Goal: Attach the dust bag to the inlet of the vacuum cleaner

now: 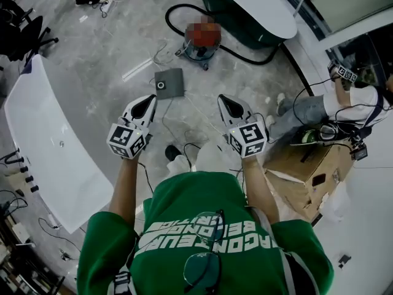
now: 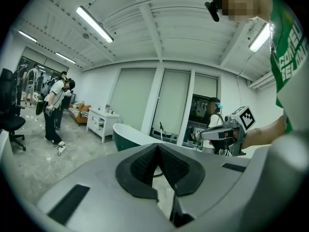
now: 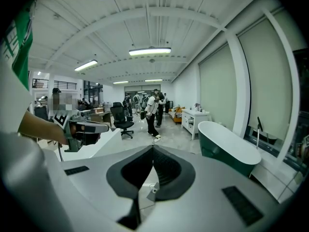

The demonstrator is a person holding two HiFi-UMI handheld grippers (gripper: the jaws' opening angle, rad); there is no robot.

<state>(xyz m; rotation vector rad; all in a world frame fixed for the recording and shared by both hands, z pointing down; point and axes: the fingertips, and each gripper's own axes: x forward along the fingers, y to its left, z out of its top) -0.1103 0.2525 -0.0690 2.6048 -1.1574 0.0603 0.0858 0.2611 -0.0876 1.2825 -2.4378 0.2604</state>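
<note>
Left gripper (image 1: 149,99) and right gripper (image 1: 226,101) are side by side, both jaws closed, nothing between them. Ahead, the flat grey square dust bag (image 1: 170,83) lies on the marbled grey floor (image 1: 110,48). Beyond it, apart, stands the round drum vacuum cleaner (image 1: 200,51) with its black hose (image 1: 245,59).

White block lettering runs across the green shirt (image 1: 184,195), seen upside down from the head view, but it's too garbled to read.
</note>
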